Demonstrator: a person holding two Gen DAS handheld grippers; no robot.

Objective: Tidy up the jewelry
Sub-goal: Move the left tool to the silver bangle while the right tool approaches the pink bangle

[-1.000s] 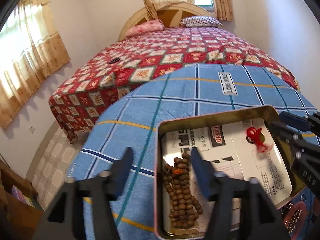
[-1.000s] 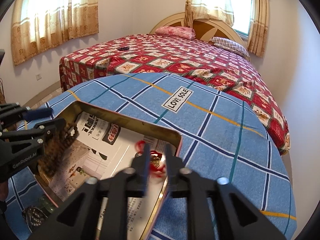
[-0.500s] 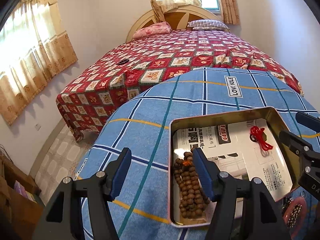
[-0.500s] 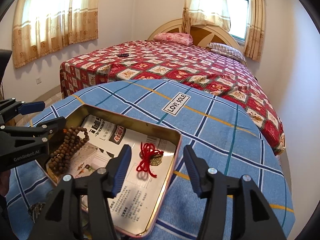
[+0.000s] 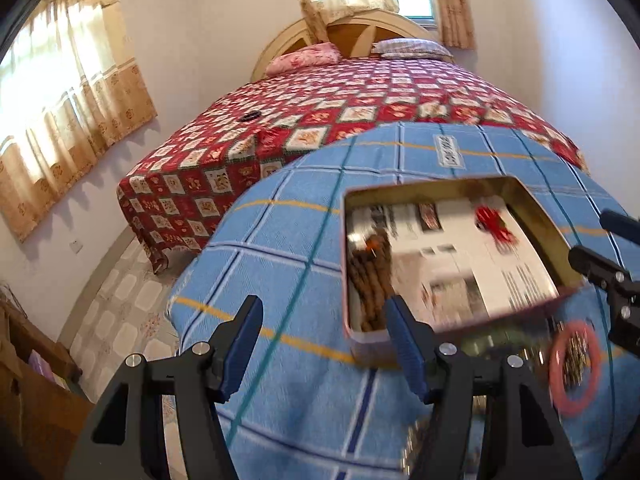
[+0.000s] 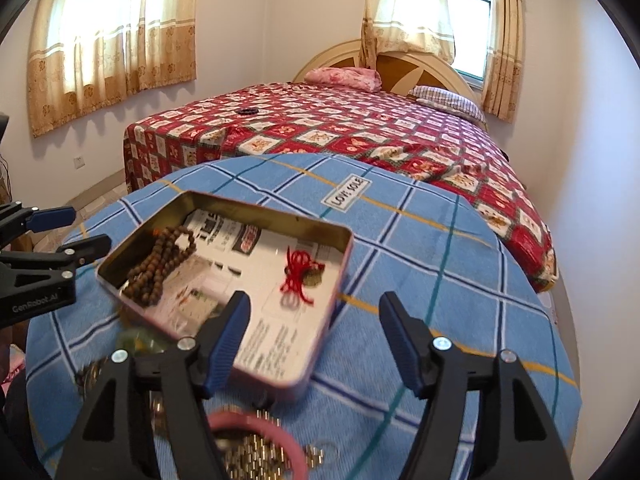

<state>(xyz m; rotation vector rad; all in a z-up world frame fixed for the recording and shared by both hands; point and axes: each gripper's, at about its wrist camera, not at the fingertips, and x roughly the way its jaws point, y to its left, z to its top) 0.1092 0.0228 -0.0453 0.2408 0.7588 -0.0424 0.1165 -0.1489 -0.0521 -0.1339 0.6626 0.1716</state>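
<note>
An open metal tin (image 6: 344,240) (image 5: 536,208) lined with printed paper sits on the blue checked table. Inside lie a brown bead bracelet (image 6: 160,260) (image 5: 370,280) at its left end and a red cord charm (image 6: 298,274) (image 5: 494,222) toward its right. My left gripper (image 5: 322,350) is open and empty, above the cloth left of the tin's near corner. My right gripper (image 6: 314,338) is open and empty, above the tin's near right corner. A pink ring dish (image 6: 256,444) (image 5: 576,368) with small metal pieces lies in front of the tin.
More loose jewelry (image 6: 140,340) lies blurred on the cloth by the tin's near edge. A "LOVE SOLE" label (image 6: 346,194) is sewn on the blue cloth (image 6: 440,280). A bed with a red patterned cover (image 6: 340,132) stands behind the table.
Both grippers have pulled back from the tin and stand wider open. The right one let go of the red cord charm, which now lies in the tin.
</note>
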